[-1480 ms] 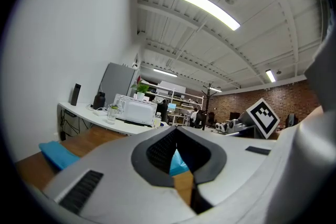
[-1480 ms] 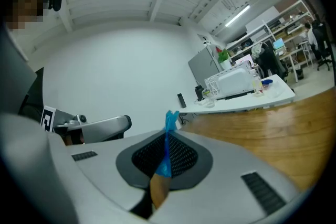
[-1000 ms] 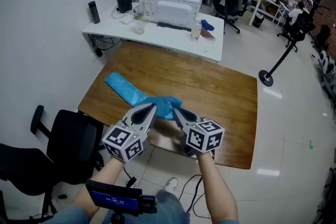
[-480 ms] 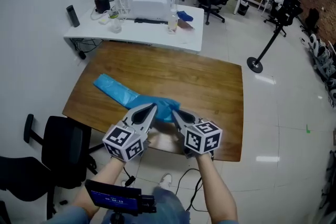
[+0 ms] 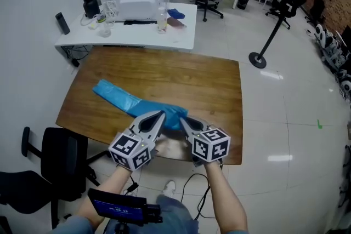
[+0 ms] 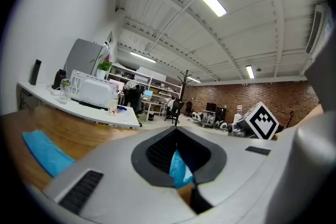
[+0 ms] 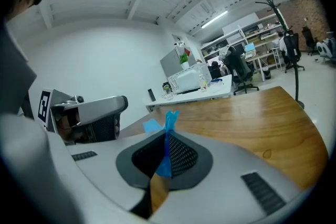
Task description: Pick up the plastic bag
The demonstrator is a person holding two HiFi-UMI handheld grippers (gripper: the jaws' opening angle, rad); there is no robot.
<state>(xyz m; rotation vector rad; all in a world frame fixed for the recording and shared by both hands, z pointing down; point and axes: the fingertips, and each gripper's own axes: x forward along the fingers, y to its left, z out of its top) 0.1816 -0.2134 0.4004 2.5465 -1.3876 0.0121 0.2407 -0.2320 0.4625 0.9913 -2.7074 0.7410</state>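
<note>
A blue plastic bag lies stretched across the wooden table, running from the left toward the near edge. Its near end is bunched up between my two grippers. My left gripper is shut on that end; blue film shows pinched between its jaws. My right gripper is shut on the same bunched end, with a strip of blue film standing up out of its closed jaws. The far, flat end of the bag rests on the wood. Both grippers sit close together at the table's near edge.
A white desk behind the table carries a microwave, a bottle and small items. A black office chair stands left of the table's near corner. A black floor stand is on the right. More desks and chairs fill the far room.
The head view has shifted, so the table and desk sit further left and lower in frame. Both grippers stay shut on the bag's near end, in the same place relative to it.
</note>
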